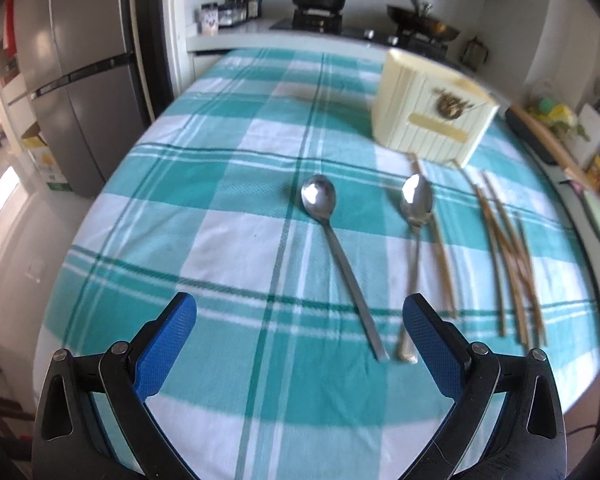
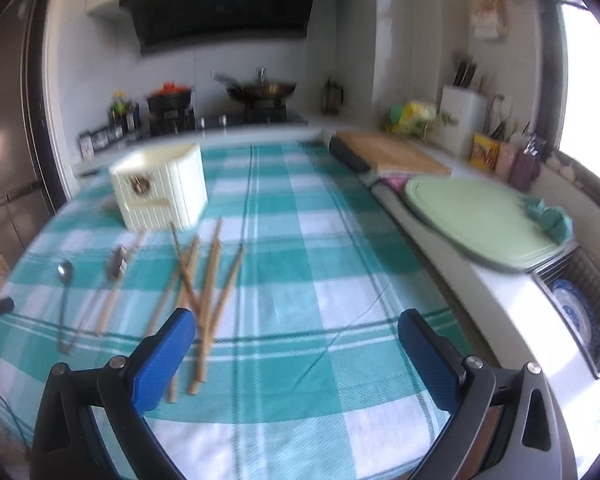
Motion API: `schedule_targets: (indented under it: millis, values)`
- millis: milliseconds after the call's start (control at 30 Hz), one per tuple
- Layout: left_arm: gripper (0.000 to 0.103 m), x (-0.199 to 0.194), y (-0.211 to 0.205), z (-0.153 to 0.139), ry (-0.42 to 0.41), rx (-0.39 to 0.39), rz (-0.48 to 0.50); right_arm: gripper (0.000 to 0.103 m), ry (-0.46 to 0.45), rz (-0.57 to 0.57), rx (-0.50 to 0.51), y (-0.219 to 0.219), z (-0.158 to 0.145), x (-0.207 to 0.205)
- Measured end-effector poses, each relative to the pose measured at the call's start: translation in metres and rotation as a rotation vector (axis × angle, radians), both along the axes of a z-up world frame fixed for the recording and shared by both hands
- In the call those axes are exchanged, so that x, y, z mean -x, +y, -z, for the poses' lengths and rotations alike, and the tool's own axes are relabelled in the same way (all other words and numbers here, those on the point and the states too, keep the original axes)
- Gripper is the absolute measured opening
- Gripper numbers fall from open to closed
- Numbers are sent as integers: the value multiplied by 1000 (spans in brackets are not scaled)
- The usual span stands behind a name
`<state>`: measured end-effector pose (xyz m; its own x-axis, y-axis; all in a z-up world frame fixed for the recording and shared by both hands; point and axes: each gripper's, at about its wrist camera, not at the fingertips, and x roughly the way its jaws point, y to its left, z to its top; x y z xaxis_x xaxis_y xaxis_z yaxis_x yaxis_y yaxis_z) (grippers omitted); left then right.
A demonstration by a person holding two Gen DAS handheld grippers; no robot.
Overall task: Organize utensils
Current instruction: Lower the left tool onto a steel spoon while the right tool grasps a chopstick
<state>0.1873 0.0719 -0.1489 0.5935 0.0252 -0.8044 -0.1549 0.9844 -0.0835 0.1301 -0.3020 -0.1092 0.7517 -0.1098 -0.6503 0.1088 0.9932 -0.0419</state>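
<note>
Here: two spoons (image 1: 328, 240), seven chopsticks (image 2: 208, 280), one holder (image 1: 428, 116).

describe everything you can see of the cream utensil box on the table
The utensil box is a cream, plastic-looking container with vertical ribbing on its walls, a dark round emblem on the front and a plain band below it. It stands upright on the checked tablecloth, open at the top; nothing shows above its rim, and its inside is hidden. In the right wrist view it sits at the far left of the table. The chopsticks' far ends reach close to its base; contact cannot be told. No gripper touches it.
</note>
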Motion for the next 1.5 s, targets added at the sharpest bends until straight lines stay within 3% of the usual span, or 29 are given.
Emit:
schedule_targets:
  millis: [200,433,533,833,1033,1200,1300,1333,1433,1500]
  values:
    - [103,-42,-6,27,49,-85,-23,89,142,-102,-19,15,46,-62]
    - [103,-61,-4,49,91,-115,-76,88,262,-128,-22,33,89,-117]
    - [103,-70,-7,58,106,-129,-82,85,293,-134,30,43,99,-128]
    - [103,-63,-1,59,136,-190,-6,80,362,-195,79,35,97,-120]
    - [103,-61,36,61,193,-106,30,79,431,-203,96,6,94,-113]
    - [102,-82,26,63,240,-89,125,79,492,-225,29,-6,96,-126]
    - [102,-101,7,62,235,-147,200,73,503,-247,-9,-5,98,-143]
    - [101,-109,3,62,235,-156,212,67,502,-250,4,-2,97,-150]
    - [87,-132,2,61,258,-101,211,48,504,-249,-3,4,96,-175]
    - [72,-147,3,61,273,-66,195,34,514,-245,-4,10,95,-192]
